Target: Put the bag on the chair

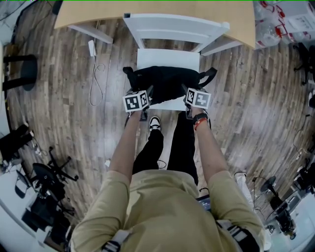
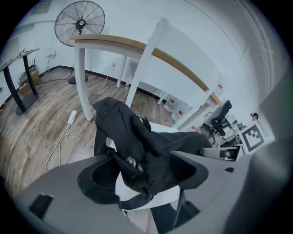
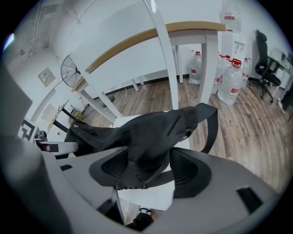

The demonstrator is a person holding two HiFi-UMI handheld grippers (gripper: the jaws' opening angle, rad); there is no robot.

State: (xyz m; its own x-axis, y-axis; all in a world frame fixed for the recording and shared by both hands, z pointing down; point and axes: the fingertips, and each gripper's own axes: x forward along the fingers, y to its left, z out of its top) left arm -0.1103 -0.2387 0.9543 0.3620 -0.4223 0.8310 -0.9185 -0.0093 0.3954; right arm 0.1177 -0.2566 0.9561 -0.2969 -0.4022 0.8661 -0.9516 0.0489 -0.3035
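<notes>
Bag point(image 1: 167, 81) on white chair point(image 1: 167, 58), ends within wide-apart left claw point(image 2: 144, 172) and right claw point(image 3: 149, 169).

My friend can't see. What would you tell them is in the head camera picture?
A black bag lies on the seat of a white chair pushed up to a wooden table, seen from above. The person stands in front of it, with the left gripper and right gripper reaching to the bag's two near corners.
</notes>
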